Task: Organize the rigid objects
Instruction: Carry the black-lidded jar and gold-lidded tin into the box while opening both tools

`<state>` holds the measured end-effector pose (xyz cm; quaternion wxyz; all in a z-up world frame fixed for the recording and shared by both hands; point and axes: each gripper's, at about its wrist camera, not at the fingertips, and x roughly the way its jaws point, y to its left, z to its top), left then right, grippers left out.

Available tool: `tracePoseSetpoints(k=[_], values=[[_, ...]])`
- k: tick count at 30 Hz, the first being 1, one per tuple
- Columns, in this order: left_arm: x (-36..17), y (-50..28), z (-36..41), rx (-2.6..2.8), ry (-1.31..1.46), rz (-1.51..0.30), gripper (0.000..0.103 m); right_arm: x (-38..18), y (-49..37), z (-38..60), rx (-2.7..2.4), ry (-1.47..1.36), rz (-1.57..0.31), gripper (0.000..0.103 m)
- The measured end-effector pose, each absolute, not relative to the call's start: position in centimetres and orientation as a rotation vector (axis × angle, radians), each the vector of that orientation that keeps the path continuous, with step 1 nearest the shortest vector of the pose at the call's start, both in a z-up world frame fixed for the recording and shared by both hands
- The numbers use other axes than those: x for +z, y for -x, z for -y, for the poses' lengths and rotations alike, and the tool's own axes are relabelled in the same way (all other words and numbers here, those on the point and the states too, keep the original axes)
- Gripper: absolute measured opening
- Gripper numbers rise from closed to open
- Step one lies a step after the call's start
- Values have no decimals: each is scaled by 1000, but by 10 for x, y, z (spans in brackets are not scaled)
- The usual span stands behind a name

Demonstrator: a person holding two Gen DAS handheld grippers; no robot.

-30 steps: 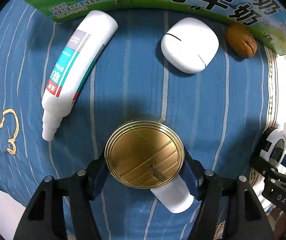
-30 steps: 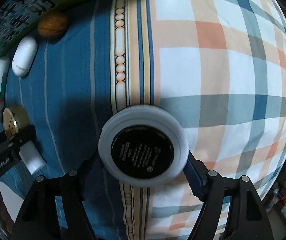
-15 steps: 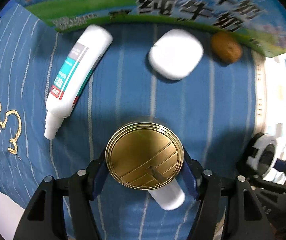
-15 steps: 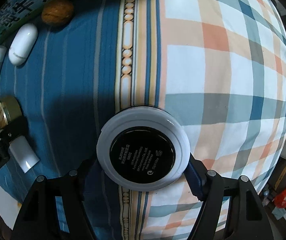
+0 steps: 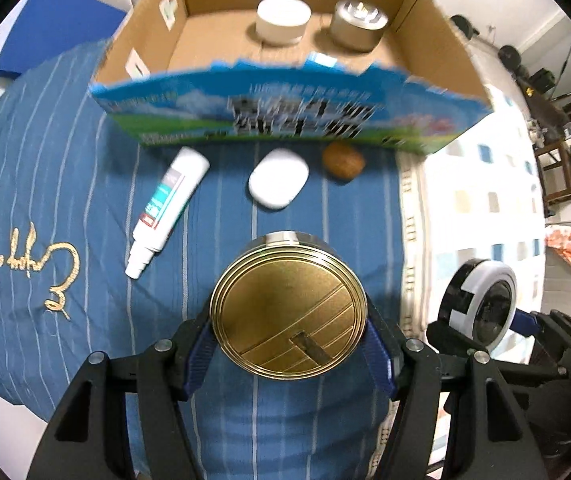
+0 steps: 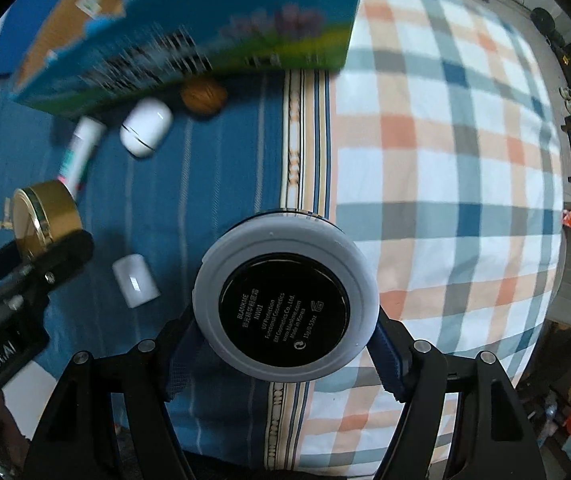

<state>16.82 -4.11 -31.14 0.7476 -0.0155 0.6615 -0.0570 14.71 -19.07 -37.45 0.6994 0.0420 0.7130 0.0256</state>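
The left tongs clamp a gold-lidded jar and the right tongs clamp a white-rimmed compact, both raised above the bed, with the open cardboard box straight ahead of the left tongs, which look nearer it.

The right hand-held gripper clamps a white-rimmed black compact above the plaid-and-blue cloth.
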Motion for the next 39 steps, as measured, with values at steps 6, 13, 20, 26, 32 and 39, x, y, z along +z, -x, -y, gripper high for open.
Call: tracePoseSetpoints(k=[6, 13, 20, 26, 32, 39], values=[[-265, -163, 36, -160, 49, -1390, 62, -332, -155, 199, 98, -93, -1497, 76], [-237, -166, 30, -176, 75, -1323, 62, -285, -174, 207, 153, -101, -1421, 76], [-211, -192, 23, -188, 95, -1258, 62, -261, -199, 201, 200, -136, -1392, 76], [-203, -245, 7, -177, 102, -1232, 62, -251, -241, 196, 212, -161, -1367, 76], [-218, -304, -7, -165, 97, -1263, 62, -256, -299, 195, 176, -155, -1361, 76], [-263, -375, -15, -151, 79, -1372, 62, -310, -372, 192, 129, -158, -1472, 76]])
